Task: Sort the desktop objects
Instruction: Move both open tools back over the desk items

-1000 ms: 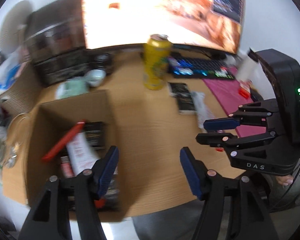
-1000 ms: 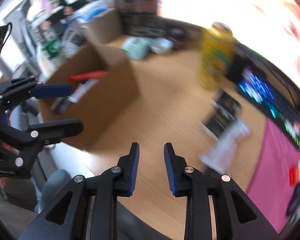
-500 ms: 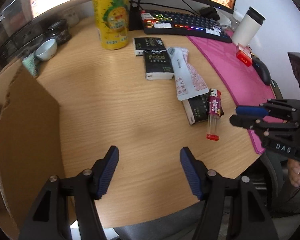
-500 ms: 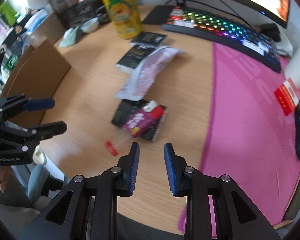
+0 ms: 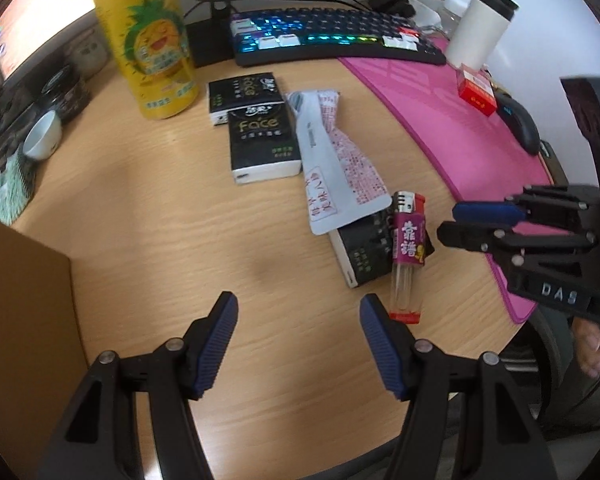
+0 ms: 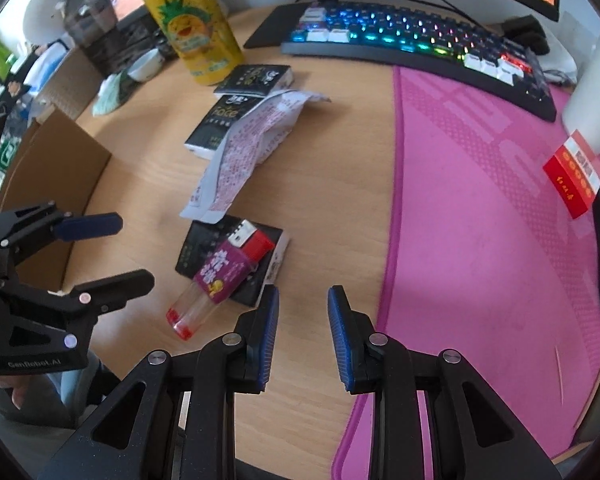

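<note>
Nearer now: clear plastic lighter (image 5: 407, 257) on black pack (image 5: 366, 251); both hand-held grippers' ribbed pads apart.

Both tongs have swung from the cardboard box (image 5: 24, 300) toward the lighter (image 5: 407, 256).

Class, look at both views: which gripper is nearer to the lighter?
Right. The right gripper hovers just beside the lighter; the left gripper sits slightly farther, off its red base.
</note>
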`<state>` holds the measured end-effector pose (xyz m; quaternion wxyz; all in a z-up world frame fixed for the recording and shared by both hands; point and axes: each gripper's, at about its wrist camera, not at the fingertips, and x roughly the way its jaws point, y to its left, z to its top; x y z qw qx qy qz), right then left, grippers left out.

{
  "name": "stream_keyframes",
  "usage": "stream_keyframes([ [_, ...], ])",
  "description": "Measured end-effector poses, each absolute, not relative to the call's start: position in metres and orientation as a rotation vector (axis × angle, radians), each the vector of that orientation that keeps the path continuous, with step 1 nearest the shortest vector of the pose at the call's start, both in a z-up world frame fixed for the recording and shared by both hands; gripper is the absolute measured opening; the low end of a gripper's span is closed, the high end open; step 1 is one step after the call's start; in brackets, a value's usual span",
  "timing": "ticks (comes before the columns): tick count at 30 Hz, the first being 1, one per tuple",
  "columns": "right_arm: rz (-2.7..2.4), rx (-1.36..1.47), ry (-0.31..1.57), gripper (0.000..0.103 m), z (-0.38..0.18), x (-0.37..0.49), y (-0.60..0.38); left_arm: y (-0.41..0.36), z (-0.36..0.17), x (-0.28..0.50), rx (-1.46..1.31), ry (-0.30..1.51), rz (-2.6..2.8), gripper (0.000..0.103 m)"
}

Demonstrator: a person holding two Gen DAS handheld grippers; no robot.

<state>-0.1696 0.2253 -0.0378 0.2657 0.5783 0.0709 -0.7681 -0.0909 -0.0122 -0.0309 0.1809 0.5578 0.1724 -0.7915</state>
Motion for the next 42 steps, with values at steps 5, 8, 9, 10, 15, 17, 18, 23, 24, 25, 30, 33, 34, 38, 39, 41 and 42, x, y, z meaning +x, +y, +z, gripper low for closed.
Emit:
stream_keyframes([
  [5,-2.048,1.566,0.196,0.027,-0.041,-0.168,0.219,-0.010,-0.044,-0.099,1.619,0.505,-2.215,0.069],
  [8,-2.021,1.554,0.195,0.027,-0.040,-0.160,0.214,-0.001,-0.044,-0.104,1.636,0.489,-2.241,0.069],
  [9,-2.008,1.554,0.186,0.027,-0.041,-0.158,0.213,0.002,-0.046,-0.106,1.646,0.482,-2.246,0.069],
  [10,-2.002,1.555,0.180,0.027,-0.042,-0.156,0.212,0.003,-0.047,-0.107,1.651,0.481,-2.247,0.069],
  [15,-2.000,1.557,0.172,0.027,-0.043,-0.149,0.211,0.009,-0.048,-0.107,1.661,0.483,-2.251,0.069],
  [17,-1.985,1.559,0.157,0.027,-0.043,-0.146,0.212,0.009,-0.048,-0.106,1.657,0.485,-2.247,0.069],
  [18,-1.973,1.561,0.148,0.027,-0.043,-0.144,0.212,0.008,-0.047,-0.104,1.653,0.492,-2.247,0.069],
  [23,-1.943,1.560,0.164,0.027,-0.045,-0.130,0.205,0.011,-0.054,-0.091,1.669,0.499,-2.228,0.069],
  [24,-1.935,1.557,0.167,0.027,-0.045,-0.127,0.202,0.010,-0.054,-0.085,1.661,0.496,-2.223,0.069],
  [25,-1.920,1.554,0.167,0.027,-0.046,-0.123,0.199,0.010,-0.054,-0.081,1.658,0.500,-2.215,0.069],
  [30,-1.884,1.535,0.181,0.027,-0.047,-0.112,0.178,0.002,-0.053,-0.056,1.627,0.538,-2.175,0.069],
  [33,-1.860,1.515,0.193,0.027,-0.046,-0.107,0.163,-0.006,-0.050,-0.043,1.604,0.557,-2.157,0.069],
  [34,-1.861,1.507,0.198,0.027,-0.045,-0.106,0.160,-0.010,-0.049,-0.040,1.590,0.564,-2.151,0.069],
  [38,-1.889,1.486,0.203,0.027,-0.036,-0.107,0.162,-0.019,-0.037,-0.027,1.539,0.578,-2.146,0.069],
  [39,-1.902,1.484,0.199,0.027,-0.032,-0.108,0.167,-0.019,-0.033,-0.025,1.528,0.572,-2.153,0.069],
  [41,-1.936,1.478,0.193,0.027,-0.025,-0.113,0.177,-0.014,-0.028,-0.027,1.523,0.552,-2.179,0.069],
  [42,-1.964,1.471,0.187,0.027,-0.021,-0.117,0.184,-0.012,-0.026,-0.028,1.525,0.542,-2.190,0.069],
])
